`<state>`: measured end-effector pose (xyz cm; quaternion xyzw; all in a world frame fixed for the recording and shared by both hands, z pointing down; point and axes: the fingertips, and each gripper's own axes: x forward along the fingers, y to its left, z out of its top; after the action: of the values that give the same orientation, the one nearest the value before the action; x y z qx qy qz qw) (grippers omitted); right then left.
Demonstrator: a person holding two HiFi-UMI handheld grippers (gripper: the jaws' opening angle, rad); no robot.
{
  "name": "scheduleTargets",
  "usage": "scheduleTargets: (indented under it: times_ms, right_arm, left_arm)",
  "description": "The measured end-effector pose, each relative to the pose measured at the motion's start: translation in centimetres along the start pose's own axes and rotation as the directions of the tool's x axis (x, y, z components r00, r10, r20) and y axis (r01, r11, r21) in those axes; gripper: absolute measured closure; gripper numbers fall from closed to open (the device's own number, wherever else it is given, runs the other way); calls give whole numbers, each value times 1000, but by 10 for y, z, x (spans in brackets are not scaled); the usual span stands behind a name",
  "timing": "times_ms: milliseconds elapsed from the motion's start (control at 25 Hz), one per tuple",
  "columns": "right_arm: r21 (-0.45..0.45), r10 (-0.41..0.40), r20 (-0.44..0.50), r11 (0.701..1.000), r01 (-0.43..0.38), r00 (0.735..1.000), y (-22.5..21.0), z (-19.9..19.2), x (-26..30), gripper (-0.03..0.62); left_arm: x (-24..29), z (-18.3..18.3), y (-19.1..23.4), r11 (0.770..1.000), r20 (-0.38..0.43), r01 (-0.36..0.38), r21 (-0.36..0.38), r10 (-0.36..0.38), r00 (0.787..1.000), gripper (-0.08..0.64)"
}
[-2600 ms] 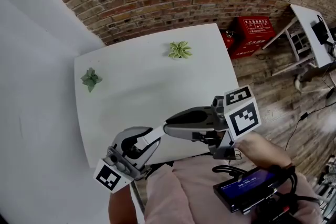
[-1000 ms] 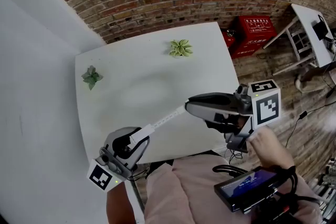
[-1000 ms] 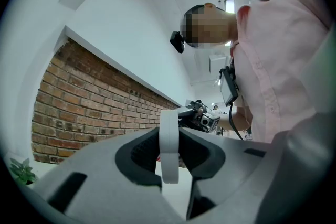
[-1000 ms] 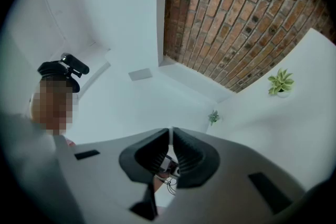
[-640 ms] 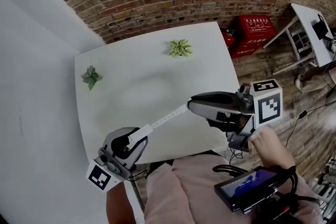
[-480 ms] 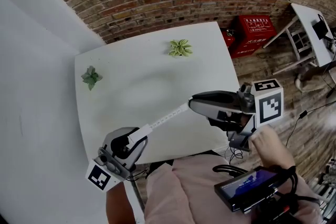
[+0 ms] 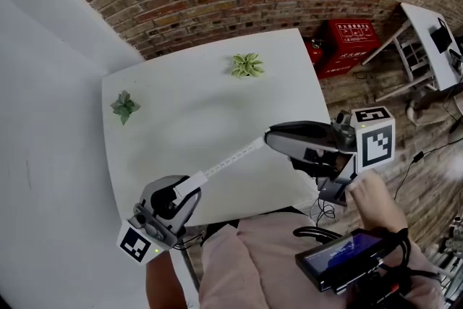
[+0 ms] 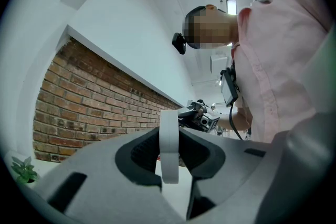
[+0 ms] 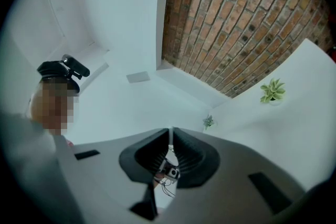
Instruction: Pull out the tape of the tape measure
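While the big white table (image 7: pixel 217 98) is sitting underneath, the left gripper (image 7: pixel 185 192) is squeezing the white tape measure (image 8: pixel 169 144) between its jaws, low down near the person (image 7: pixel 246 264). The right gripper (image 7: pixel 270 136) is pinching the thin tape (image 7: pixel 233 157), its jaws pressed almost together. The tape is running straight from the tape measure, up and to the right. To pull more out, the right gripper likely needs moving farther along that line.
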<state>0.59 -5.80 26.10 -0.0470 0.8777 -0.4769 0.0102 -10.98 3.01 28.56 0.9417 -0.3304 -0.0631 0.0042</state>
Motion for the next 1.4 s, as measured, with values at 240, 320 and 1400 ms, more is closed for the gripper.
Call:
scheduleTargets:
  times_ms: [240, 320, 1400]
  right_arm:
    - [-8, -13, 17, 1000, 13, 1000, -2, 7, -6, 561]
    - [-12, -19, 22, 1000, 19, 1000, -3, 8, -8, 561]
    - [-49, -75, 82, 996, 79, 994, -11, 28, -37, 561]
  left_arm:
    - [-2, 0, 1, 1000, 1, 0, -12, 0, 1000, 459]
    - [-4, -1, 2, 1000, 3, -3, -14, 3, 1000, 459]
    - [-15, -4, 3, 1000, -2, -13, -24, 13, 1000, 459]
